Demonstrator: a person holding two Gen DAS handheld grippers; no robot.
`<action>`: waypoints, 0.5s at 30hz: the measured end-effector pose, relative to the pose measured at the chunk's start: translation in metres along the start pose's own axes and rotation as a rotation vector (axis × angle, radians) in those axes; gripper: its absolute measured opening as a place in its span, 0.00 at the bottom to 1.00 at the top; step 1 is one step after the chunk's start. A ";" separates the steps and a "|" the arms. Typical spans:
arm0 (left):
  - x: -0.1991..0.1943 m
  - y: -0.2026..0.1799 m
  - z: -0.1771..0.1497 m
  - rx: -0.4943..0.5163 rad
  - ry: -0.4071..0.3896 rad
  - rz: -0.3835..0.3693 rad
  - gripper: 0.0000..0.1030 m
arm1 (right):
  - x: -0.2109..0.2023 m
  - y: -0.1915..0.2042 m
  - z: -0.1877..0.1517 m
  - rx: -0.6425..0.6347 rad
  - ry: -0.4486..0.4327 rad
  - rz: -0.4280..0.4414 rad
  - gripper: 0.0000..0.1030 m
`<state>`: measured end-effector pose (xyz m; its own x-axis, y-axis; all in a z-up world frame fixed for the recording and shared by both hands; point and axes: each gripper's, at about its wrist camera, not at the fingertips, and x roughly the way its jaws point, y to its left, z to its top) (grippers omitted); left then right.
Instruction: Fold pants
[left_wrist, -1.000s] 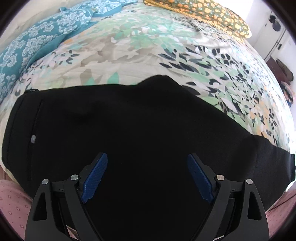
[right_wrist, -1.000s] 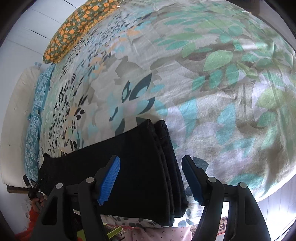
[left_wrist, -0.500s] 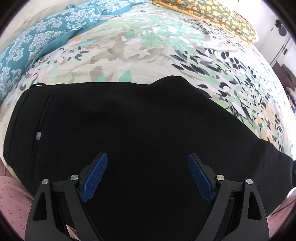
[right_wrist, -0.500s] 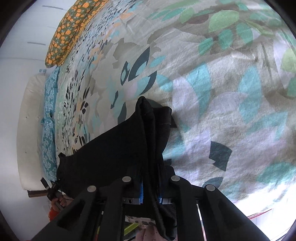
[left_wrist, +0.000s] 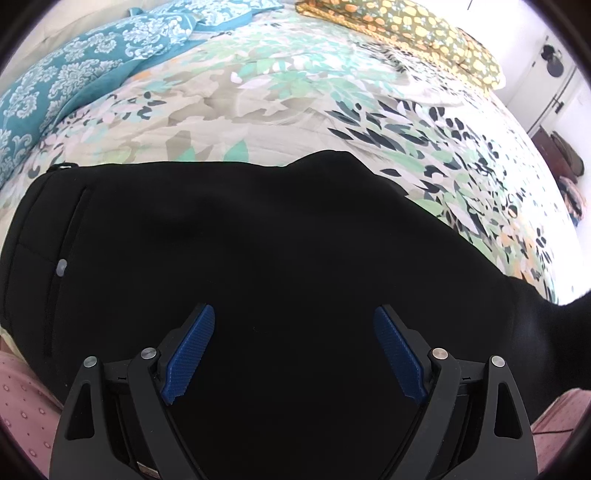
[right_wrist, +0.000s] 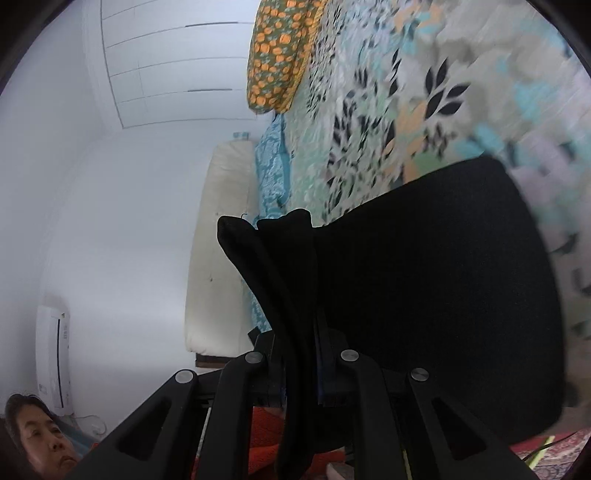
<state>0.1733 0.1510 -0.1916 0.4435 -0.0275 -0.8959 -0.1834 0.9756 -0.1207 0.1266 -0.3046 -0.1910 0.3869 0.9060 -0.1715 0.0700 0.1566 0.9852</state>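
Observation:
Black pants (left_wrist: 240, 258) lie flat across the floral bedspread, waistband and a pocket button at the left in the left wrist view. My left gripper (left_wrist: 293, 352) is open, hovering over the seat of the pants with its blue pads apart. My right gripper (right_wrist: 301, 363) is shut on the leg cuffs of the pants (right_wrist: 424, 288) and holds them lifted off the bed, the fabric hanging down in a fold.
The bedspread (left_wrist: 295, 103) covers a wide bed. A teal patterned pillow (left_wrist: 74, 74) lies at the back left and an orange-dotted pillow (left_wrist: 406, 33) at the back. A white wall and a person's face (right_wrist: 40, 435) show at the left of the right wrist view.
My right gripper closed on the leg cuffs, then lifted and swung them up off the bed. My left gripper stayed open and drifted slightly over the pants.

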 end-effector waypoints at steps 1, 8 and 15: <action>-0.001 0.001 0.000 0.002 0.000 -0.004 0.87 | 0.031 0.001 -0.005 -0.002 0.034 0.004 0.11; -0.010 0.019 0.000 -0.053 -0.005 -0.027 0.87 | 0.201 0.009 -0.037 -0.059 0.185 -0.102 0.11; -0.026 0.040 0.001 -0.142 -0.021 -0.097 0.87 | 0.247 0.032 -0.047 -0.228 0.219 -0.305 0.58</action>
<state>0.1556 0.1910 -0.1725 0.4833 -0.1140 -0.8680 -0.2605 0.9279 -0.2668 0.1812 -0.0570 -0.2015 0.1742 0.8629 -0.4744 -0.0636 0.4907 0.8690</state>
